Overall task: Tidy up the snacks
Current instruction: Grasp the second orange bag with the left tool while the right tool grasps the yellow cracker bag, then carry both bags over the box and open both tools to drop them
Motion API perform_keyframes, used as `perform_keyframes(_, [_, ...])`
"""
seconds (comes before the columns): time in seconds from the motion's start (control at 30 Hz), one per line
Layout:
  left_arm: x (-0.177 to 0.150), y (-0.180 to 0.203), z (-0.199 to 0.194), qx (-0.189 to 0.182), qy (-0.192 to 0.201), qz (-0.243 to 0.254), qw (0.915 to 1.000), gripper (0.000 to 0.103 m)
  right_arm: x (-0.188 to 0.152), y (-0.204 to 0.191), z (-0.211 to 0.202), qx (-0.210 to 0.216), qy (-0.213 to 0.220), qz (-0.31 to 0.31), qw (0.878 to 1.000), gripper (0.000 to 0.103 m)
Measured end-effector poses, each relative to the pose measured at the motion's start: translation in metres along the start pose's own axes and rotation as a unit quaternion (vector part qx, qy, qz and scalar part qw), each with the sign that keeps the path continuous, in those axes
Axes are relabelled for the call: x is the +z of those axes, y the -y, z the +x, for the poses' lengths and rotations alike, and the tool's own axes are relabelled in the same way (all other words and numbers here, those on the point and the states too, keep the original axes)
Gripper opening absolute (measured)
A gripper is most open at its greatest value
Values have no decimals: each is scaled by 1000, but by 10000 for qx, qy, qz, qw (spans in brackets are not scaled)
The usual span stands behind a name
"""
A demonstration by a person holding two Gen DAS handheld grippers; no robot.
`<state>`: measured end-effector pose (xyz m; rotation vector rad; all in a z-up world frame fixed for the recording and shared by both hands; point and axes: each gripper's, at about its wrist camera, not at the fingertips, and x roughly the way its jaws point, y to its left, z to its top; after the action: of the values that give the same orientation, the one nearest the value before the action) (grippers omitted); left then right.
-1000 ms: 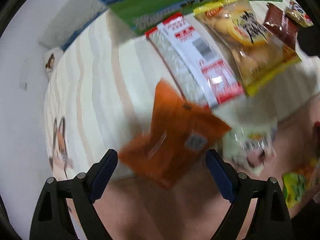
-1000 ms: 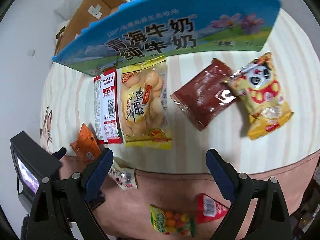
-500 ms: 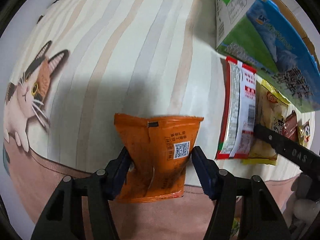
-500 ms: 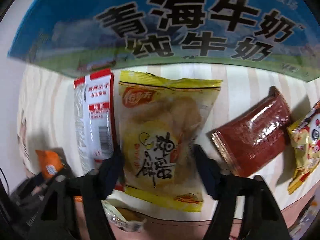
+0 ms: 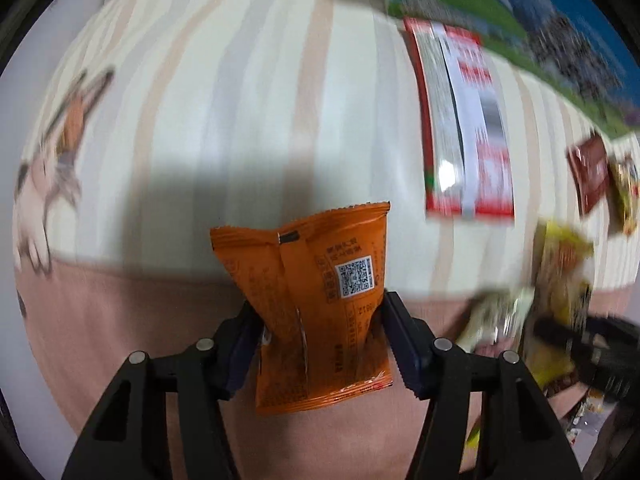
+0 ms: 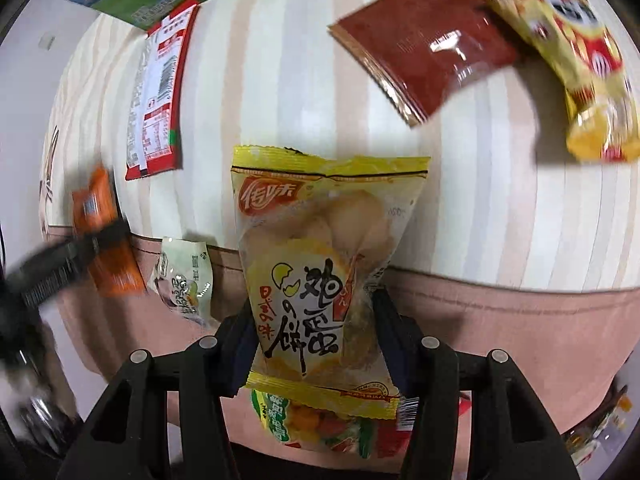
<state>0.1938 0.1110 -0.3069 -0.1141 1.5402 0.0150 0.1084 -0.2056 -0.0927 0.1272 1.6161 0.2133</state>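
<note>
My left gripper (image 5: 318,334) is shut on an orange snack packet (image 5: 316,292) and holds it above the striped cloth near its pink border. My right gripper (image 6: 314,334) is shut on a yellow egg-biscuit bag (image 6: 320,272) and holds it up off the cloth. The right wrist view also shows the orange packet (image 6: 106,240) in the left gripper at far left. On the cloth lie a red-and-white packet (image 6: 158,92), a dark red packet (image 6: 428,44) and a yellow panda bag (image 6: 576,60).
A blue-and-green milk carton box (image 5: 520,12) stands at the back of the striped cloth (image 5: 224,100). A small pale packet (image 6: 184,284) lies on the pink border. A green candy bag (image 6: 304,424) and a red packet lie below the yellow bag.
Both grippers have closed on their packets and lifted them. The yellow bag has left its place beside the red-and-white packet. The left gripper has moved back toward the pink border.
</note>
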Motion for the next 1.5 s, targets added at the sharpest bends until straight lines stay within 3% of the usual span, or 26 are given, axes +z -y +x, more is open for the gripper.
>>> perform_keyframes(0.13, [-16, 7, 10, 31, -74, -55, 10000, 59, 1, 1, 7, 103, 70, 246, 9996, 71])
perform_keyframes(0.27, [-19, 18, 16, 195, -87, 30, 9998, 61, 0, -7, 18, 59, 140, 439, 9989, 77])
perform_keyframes(0.5, [-19, 34, 28, 297, -3, -24, 9996, 61, -2, -23, 34, -109, 188, 514, 9984, 80])
perform_keyframes(0.57, [-21, 23, 24, 324, 44, -32, 9995, 61, -2, -23, 36, -99, 240, 611, 9978, 80])
perform_keyframes(0.6, [-22, 24, 25, 354, 81, -25, 9993, 60, 0, -16, 39, -121, 267, 638, 9975, 77])
perform_keyframes(0.67, [-24, 27, 22, 399, 176, -5, 9990, 55, -2, -20, 40, -326, 344, 609, 9970, 62])
perform_keyframes(0.87, [-31, 38, 10, 238, 157, 12, 9996, 51, -13, -19, 29, -222, 616, 581, 9962, 48])
perform_keyframes(1.07, [-36, 61, -29, -84, 352, 162, 9992, 51, -21, -16, 2, 121, 795, 550, 9952, 47])
perform_keyframes(1.23, [-22, 86, -82, -597, 691, 261, 9955, 51, -27, -14, -42, 616, 1062, 510, 9911, 47])
perform_keyframes(1.37, [4, 112, -134, -942, 1079, 476, 9885, 51, -18, -12, -91, 950, 1428, 457, 9841, 47])
perform_keyframes(1.5, [53, 123, -180, -1208, 1398, 687, 9804, 51, 3, -7, -153, 1177, 1888, 352, 9743, 47])
